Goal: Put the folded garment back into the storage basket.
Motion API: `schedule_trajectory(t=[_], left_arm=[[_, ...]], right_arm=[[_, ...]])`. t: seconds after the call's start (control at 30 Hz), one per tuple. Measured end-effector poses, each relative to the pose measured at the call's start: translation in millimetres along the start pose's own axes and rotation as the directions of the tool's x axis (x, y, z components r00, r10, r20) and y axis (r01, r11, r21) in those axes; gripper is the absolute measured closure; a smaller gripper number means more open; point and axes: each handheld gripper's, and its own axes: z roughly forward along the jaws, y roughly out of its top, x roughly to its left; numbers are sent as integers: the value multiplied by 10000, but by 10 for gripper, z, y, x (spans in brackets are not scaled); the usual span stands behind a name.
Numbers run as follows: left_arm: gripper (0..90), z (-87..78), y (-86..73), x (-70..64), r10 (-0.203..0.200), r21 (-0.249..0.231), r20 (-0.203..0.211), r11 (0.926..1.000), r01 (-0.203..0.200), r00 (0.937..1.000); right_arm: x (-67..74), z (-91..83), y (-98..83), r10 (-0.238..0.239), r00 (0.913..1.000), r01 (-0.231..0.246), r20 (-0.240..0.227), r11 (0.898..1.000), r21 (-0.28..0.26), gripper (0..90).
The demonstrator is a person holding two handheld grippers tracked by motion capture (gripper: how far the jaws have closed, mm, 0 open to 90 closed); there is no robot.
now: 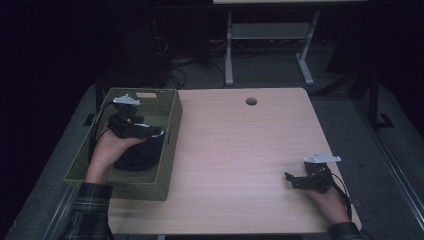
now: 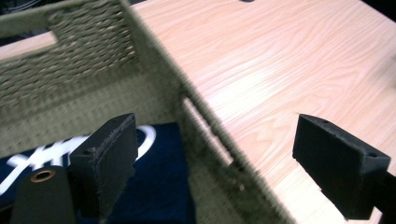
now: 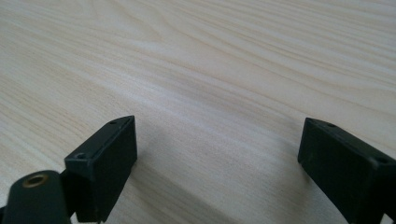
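The table was a light wood top with a small round hole near its far edge, and most of it was bare. At its left edge sat a green woven basket, long side running away from the person, with a cut-out handle in the far wall. Inside it lay a dark navy cloth with white print, bunched toward the near half of the basket. The left gripper hung over the basket just above that cloth, jaws spread wide with nothing between them; in the left gripper view one jaw sat over the cloth and the other out past the basket wall, over the table. The right gripper rested low near the table's near right corner, well apart from the basket, jaws also wide apart and gripping nothing.
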Motion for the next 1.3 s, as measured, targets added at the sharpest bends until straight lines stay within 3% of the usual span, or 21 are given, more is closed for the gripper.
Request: schedule_trajectory(t=[0.33,0.8,1.13,1.3], left_arm=[[135,166,116,-283,475,-132,538,9988,-469,9974],[137,529,153,-708,1038,-112,1488,9946,-1033,9834],[140,877,36,-978,1219,-2,1928,9923,-1242,9736],[140,1030,-59,-1079,1253,100,1963,9915,-1298,9725]], right_arm=[[1,0,0,9,10000,-9,-1,10000,1,114],[-1,0,0,-8,10000,8,-5,10000,-6,114],[0,0,0,-2,10000,2,0,10000,-4,114],[-1,0,0,-6,10000,6,-8,10000,-5,115]])
